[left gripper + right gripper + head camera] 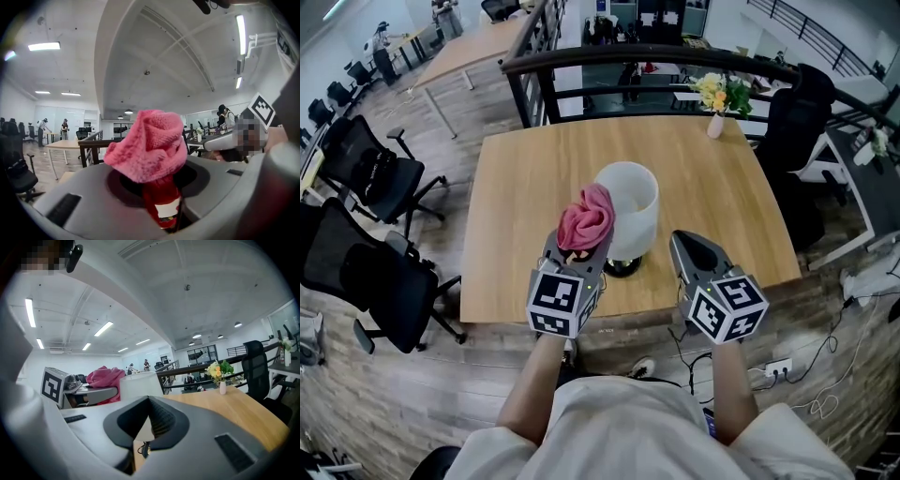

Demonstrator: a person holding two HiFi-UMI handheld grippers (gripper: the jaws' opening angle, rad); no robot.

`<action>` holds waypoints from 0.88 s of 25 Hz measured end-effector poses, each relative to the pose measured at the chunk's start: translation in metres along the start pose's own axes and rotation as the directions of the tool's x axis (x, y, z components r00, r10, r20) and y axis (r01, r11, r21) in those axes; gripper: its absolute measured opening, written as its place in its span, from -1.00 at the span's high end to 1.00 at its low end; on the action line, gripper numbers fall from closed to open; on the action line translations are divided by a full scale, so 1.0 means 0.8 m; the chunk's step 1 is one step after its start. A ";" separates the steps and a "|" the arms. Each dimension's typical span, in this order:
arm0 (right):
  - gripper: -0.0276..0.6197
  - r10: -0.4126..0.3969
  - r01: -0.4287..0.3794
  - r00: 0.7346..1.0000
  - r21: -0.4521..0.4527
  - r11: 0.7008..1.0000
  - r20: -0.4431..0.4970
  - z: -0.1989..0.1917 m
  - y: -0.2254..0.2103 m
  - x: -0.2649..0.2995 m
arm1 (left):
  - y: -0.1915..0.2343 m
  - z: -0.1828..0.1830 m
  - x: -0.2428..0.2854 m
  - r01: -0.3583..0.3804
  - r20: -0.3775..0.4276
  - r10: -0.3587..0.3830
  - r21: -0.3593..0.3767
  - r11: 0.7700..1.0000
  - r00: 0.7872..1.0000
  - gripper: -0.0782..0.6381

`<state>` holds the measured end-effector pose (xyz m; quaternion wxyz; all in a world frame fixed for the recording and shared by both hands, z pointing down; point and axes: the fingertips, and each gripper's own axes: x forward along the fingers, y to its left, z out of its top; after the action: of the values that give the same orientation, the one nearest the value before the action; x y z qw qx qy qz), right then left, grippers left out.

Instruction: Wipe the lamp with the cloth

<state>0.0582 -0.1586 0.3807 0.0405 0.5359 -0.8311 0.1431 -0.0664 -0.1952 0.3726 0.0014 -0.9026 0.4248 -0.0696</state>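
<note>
jaws first: left gripper point(579, 246) is clamped on the pink cloth point(587, 217), which balloons above the jaws in a loose wad. right gripper point(687, 246) is closed on nothing, parked just right of the lamp point(630, 208). the lamp stands upright near the front edge of the tabletop point(516, 234), between the two grippers, with the cloth up at the left side of its white shade.

risks as we see them:
- only a small fold looks pinched (most of the wad is free), so dragging it over the shade could pull it out.
- a sideways push high on the shade could tip or slide the lamp. nothing braces it, and the right jaws aren't on it.
- a thin cable by the dark base point(622, 267) could snag a low pass.

hard to read:
- we cannot tell whether the cloth touches the shade. in the head view they overlap, and the right gripper view only shows them side by side.
- left gripper view is filled by the cloth, with no lamp visible.
- the left gripper covers part of the base.
- the shade's far side is out of sight.
</note>
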 end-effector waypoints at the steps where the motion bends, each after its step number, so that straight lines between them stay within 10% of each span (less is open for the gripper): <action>1: 0.89 -0.004 0.004 1.000 0.002 1.000 0.000 -0.001 0.000 0.000 | 0.001 -0.005 0.000 0.001 0.000 -0.001 -0.010 1.000 1.000 0.29; 22: 0.89 -0.017 0.017 1.000 0.024 1.000 -0.009 -0.012 -0.001 0.006 | 0.005 -0.150 -0.001 0.053 -0.212 -0.078 -0.121 0.991 0.974 0.29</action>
<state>0.0562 -0.1604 0.3909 0.0391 0.5428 -0.8245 0.1553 -0.0854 -0.1907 0.4911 -0.0991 -0.9018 0.3957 -0.1427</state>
